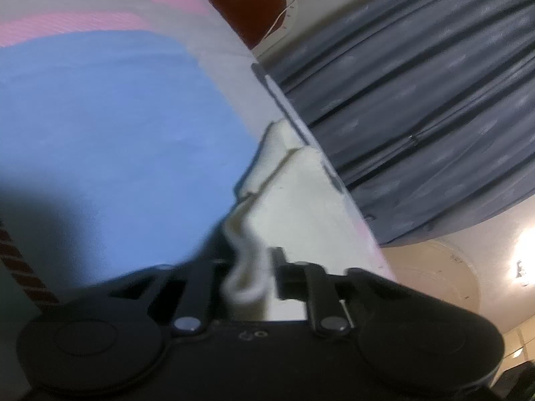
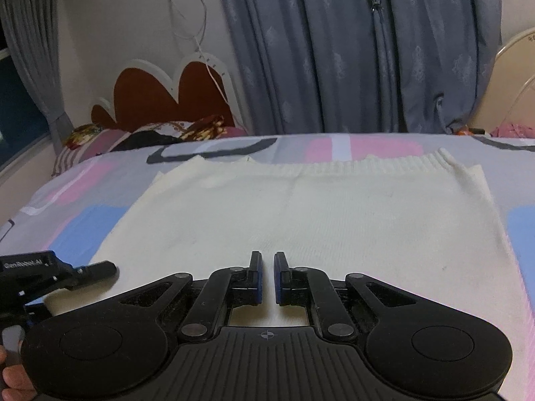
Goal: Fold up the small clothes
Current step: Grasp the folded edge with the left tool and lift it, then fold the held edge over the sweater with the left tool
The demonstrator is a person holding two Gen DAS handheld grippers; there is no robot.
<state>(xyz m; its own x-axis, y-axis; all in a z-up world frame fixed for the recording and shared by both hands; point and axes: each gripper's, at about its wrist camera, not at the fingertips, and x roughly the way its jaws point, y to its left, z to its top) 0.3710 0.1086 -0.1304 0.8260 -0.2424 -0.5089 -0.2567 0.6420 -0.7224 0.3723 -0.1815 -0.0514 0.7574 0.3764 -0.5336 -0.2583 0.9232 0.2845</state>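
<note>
A cream knitted sweater (image 2: pixel 301 220) lies spread flat on the bed (image 2: pixel 67 200), stretching straight ahead of the right hand-held gripper (image 2: pixel 266 275), whose fingers stand a narrow gap apart with nothing between them, hovering over the garment's near edge. Off to that gripper's left, the left hand-held gripper (image 1: pixel 249 264) has a bunched fold of the sweater's edge (image 1: pixel 244 267) clamped between its fingers, the picture there being tilted and blurred. Beyond the sweater's ribbed far hem hang blue-grey curtains (image 2: pixel 351 50), with a red headboard (image 2: pixel 160 97) ahead to the left.
</note>
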